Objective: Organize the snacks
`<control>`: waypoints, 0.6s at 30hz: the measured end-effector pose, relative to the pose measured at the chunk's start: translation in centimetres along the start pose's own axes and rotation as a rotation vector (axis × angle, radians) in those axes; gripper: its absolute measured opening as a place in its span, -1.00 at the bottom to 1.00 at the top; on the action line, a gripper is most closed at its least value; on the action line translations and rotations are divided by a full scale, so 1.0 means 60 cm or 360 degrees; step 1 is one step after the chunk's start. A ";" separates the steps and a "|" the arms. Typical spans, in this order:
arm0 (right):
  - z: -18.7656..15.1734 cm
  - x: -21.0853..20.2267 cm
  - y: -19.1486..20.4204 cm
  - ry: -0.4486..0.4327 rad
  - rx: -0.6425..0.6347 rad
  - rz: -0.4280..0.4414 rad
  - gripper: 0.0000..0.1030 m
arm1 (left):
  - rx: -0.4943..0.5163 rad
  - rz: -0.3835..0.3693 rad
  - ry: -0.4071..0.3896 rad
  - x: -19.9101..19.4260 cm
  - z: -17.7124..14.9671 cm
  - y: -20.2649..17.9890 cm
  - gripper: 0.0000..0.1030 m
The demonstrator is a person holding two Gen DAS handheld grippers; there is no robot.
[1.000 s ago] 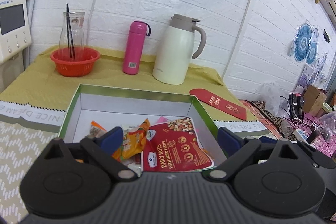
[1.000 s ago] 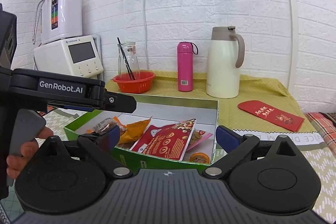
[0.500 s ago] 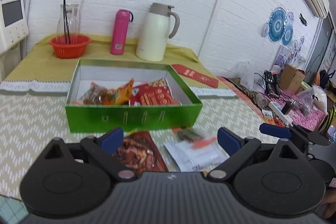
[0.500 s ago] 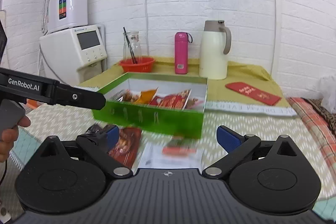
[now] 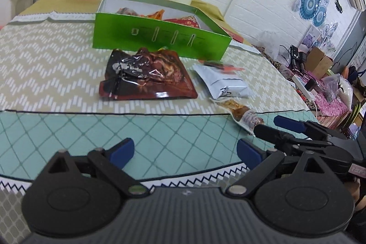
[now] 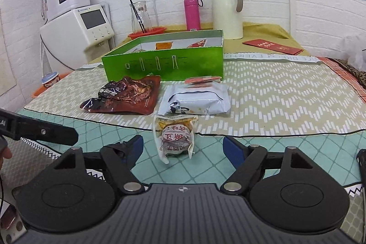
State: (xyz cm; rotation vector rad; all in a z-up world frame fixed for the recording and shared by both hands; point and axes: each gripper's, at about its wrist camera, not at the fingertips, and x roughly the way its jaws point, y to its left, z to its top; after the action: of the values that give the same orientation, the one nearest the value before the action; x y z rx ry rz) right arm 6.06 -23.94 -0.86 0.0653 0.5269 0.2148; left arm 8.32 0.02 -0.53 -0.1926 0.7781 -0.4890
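Observation:
A green box (image 5: 160, 37) (image 6: 164, 61) holds several snack packets. In front of it on the table lie a dark red packet (image 5: 146, 74) (image 6: 123, 95), a white packet (image 5: 225, 81) (image 6: 199, 100) with a small orange-red packet (image 6: 202, 80) behind it, and a small clear packet (image 6: 175, 136) (image 5: 244, 116). My left gripper (image 5: 185, 151) is open and empty over the teal cloth, short of the dark red packet. My right gripper (image 6: 183, 149) is open, the small clear packet lying between its fingertips on the table.
Behind the box stand a cream thermos jug (image 6: 227, 9), a pink bottle (image 6: 192, 13), a glass carafe in a red basket (image 6: 143, 22) and a red envelope (image 6: 272, 46). A white appliance (image 6: 75, 22) is at the left. Clutter lies beyond the table's right edge (image 5: 320, 74).
Both grippers have pulled back from the green box toward the near edge of the table and dropped lower. The loose packets in front of the box have come into view.

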 end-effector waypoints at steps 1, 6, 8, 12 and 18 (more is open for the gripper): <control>0.000 0.004 0.002 0.0002 -0.0004 0.0002 1.00 | 0.0000 0.0008 -0.0006 -0.002 -0.002 0.000 0.85; -0.009 0.014 0.015 0.0025 -0.0023 0.0005 0.30 | 0.0003 -0.0018 -0.0011 0.001 0.001 -0.002 0.85; -0.013 0.008 0.020 0.0017 -0.0040 0.0001 0.21 | 0.0010 -0.0033 0.0000 0.006 0.002 -0.005 0.85; -0.022 -0.003 0.034 0.0008 -0.0111 -0.0033 0.12 | 0.0039 -0.0069 0.0018 0.020 0.008 -0.018 0.85; -0.045 -0.031 0.048 -0.0006 -0.0132 -0.0058 0.12 | 0.0081 -0.0133 0.0027 0.041 0.033 -0.045 0.85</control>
State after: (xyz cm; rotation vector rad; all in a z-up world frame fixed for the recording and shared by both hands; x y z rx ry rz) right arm 2.61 -21.52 -1.93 -0.0249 0.5142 0.2004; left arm 10.25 -3.57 0.27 -0.1745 0.7758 -0.5893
